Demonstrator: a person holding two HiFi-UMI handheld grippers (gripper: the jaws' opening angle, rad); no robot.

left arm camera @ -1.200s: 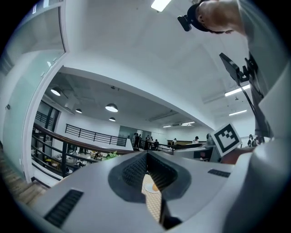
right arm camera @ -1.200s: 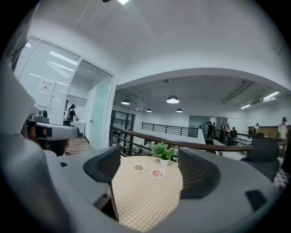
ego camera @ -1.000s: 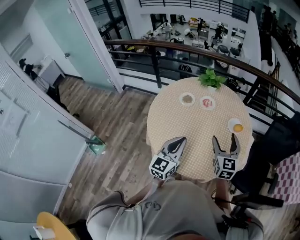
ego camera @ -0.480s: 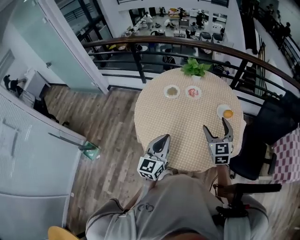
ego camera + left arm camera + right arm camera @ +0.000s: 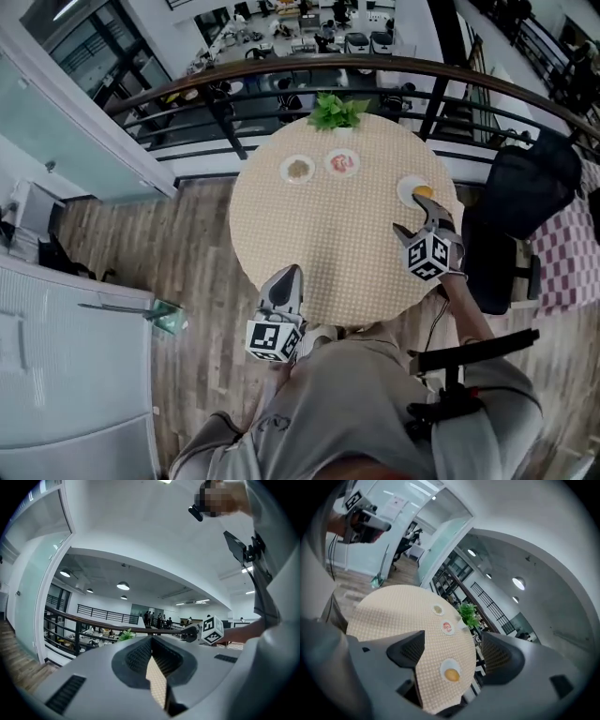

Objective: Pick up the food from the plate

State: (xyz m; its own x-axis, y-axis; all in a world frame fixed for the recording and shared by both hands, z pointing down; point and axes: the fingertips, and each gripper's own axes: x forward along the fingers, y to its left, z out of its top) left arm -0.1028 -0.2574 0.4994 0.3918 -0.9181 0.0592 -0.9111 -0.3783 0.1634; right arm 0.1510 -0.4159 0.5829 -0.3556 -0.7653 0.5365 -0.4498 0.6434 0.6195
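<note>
On the round checkered table (image 5: 328,244), a small white plate (image 5: 409,190) at the right edge holds an orange piece of food (image 5: 423,192). My right gripper (image 5: 417,220) is open just short of that plate, jaws pointing at it. In the right gripper view the orange food (image 5: 452,674) lies low between the spread jaws of the right gripper (image 5: 453,651). Two more plates sit farther back, one with red food (image 5: 342,163) and one with brown food (image 5: 298,169). My left gripper (image 5: 289,274) is shut over the table's near edge; the left gripper (image 5: 151,641) holds nothing.
A green plant (image 5: 337,111) stands at the table's far edge, against a curved railing (image 5: 375,66) over a drop to a lower floor. A black chair (image 5: 520,183) stands close to the table's right side, with pink checkered fabric (image 5: 562,253) beyond it.
My right gripper has moved forward and right, up to the plate with the orange food. The left gripper has stayed at the near edge. The head view has swung, shifting the table leftward.
</note>
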